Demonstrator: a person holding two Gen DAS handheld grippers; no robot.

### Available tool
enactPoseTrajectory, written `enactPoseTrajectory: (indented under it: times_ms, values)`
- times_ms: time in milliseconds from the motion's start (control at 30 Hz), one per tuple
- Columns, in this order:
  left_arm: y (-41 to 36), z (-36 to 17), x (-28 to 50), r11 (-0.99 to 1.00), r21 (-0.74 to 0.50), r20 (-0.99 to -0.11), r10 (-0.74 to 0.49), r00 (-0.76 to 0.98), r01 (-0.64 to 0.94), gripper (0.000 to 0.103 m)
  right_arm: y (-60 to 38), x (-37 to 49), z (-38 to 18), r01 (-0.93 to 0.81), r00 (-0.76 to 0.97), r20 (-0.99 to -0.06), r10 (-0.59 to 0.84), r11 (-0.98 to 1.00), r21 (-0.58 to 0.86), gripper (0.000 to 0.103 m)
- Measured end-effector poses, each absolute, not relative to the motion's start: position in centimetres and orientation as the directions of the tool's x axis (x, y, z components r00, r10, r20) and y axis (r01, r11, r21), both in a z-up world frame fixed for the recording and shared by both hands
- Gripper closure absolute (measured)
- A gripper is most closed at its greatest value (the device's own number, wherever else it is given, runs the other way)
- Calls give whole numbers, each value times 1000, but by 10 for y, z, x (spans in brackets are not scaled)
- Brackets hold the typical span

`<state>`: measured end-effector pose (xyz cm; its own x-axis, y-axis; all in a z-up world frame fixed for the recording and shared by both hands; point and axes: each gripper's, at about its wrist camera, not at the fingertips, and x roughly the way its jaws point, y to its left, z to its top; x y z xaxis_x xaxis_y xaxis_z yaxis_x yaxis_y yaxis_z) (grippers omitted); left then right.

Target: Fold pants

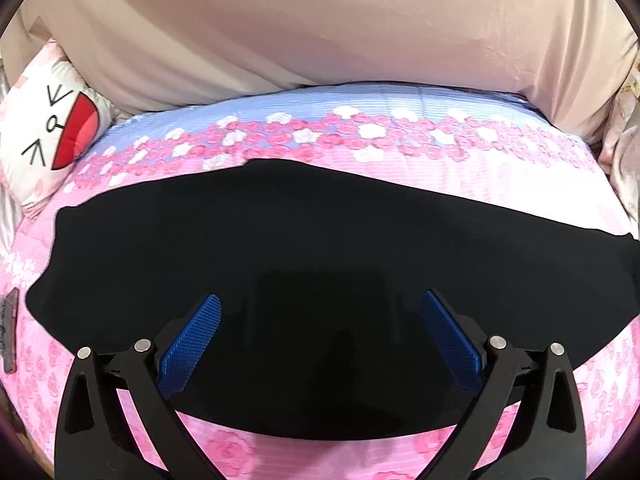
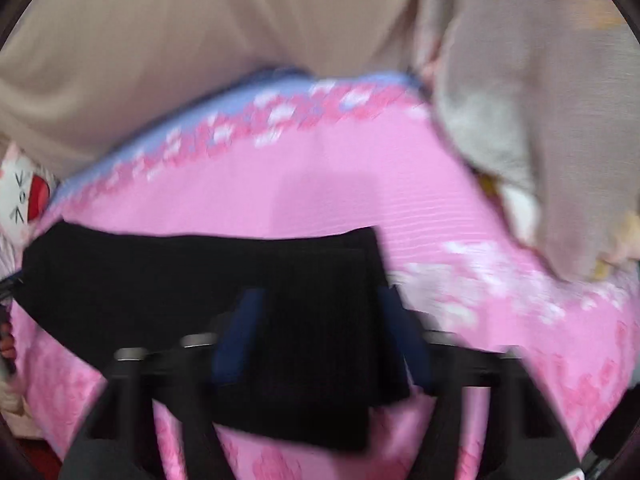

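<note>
Black pants (image 1: 280,248) lie flat across pink floral bed (image 1: 520,184), already doubled lengthwise by look of it. Right tongs (image 2: 320,344) clamped on pants' end; lift both layers, carry toward other end, edges square. Left tongs (image 1: 320,320) wide apart above cloth, holding nothing. Right view badly smeared, so grip depth unclear. Pants too dark for seams.
</note>
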<state>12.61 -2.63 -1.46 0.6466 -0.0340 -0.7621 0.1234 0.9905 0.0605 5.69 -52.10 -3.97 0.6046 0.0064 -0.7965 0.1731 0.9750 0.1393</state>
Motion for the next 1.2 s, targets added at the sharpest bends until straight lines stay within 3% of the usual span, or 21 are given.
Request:
enactPoseTrajectory:
  times_ms: [133, 233, 333, 467, 533, 633, 700, 733, 800, 833, 900, 933, 967, 1000, 1067, 1133, 1200]
  values:
    - [-2, -14, 132, 996, 72, -762, 19, 647, 56, 5, -497, 65, -6, 189, 658, -738, -148, 982, -28, 96]
    - [18, -18, 138, 999, 48, -760, 31, 649, 9, 5, -526, 63, 3, 268, 674, -712, -198, 963, -14, 95]
    - [26, -30, 145, 999, 47, -779, 45, 625, -13, 5, -552, 82, -52, 284, 566, -808, -164, 959, 5, 87]
    - [34, -36, 146, 999, 49, -790, 46, 612, -13, 5, -533, 58, -13, 374, 641, -718, -270, 927, -15, 77]
    - [36, -37, 146, 999, 46, -785, 42, 618, -9, 5, -511, 50, 6, 345, 689, -684, -238, 938, 21, 77]
    - [38, -41, 149, 999, 34, -791, 30, 611, -6, 5, -487, 53, -10, 267, 671, -731, -126, 960, 80, 81]
    - [42, -43, 147, 999, 46, -788, 41, 615, -8, 5, -492, 62, -51, 335, 546, -801, -246, 940, -60, 80]
    - [44, -43, 146, 998, 55, -786, 49, 616, -10, 5, -500, 62, -64, 372, 520, -813, -263, 926, -62, 80]
    - [52, -41, 141, 998, 62, -781, 53, 623, -7, 5, -514, 40, -51, 471, 586, -789, -183, 869, 148, 76]
    - [58, -40, 139, 998, 59, -777, 52, 628, -9, 5, -514, 33, -47, 482, 607, -776, -174, 856, 185, 70]
    - [68, -40, 137, 998, 57, -769, 62, 637, -28, 5, -500, 21, -38, 449, 666, -731, -149, 863, 233, 44]
    - [72, -41, 136, 998, 55, -766, 67, 639, -38, 5, -494, 25, -46, 471, 620, -760, -195, 867, 162, 39]
    - [77, -42, 136, 997, 52, -767, 71, 638, -48, 5, -494, 23, -55, 513, 566, -785, -252, 853, 95, 51]
    - [80, -42, 136, 997, 49, -771, 72, 633, -54, 5, -496, 21, -65, 556, 514, -807, -290, 829, 56, 55]
    - [85, -42, 134, 997, 51, -775, 77, 627, -59, 5, -481, 11, -61, 601, 550, -778, -304, 791, 116, 49]
    - [87, -38, 130, 996, 63, -767, 90, 635, -65, 5, -454, 8, -50, 560, 630, -730, -264, 806, 192, 49]
    - [90, -33, 126, 996, 66, -751, 92, 653, -65, 5, -416, 14, -39, 506, 670, -698, -253, 843, 180, 49]
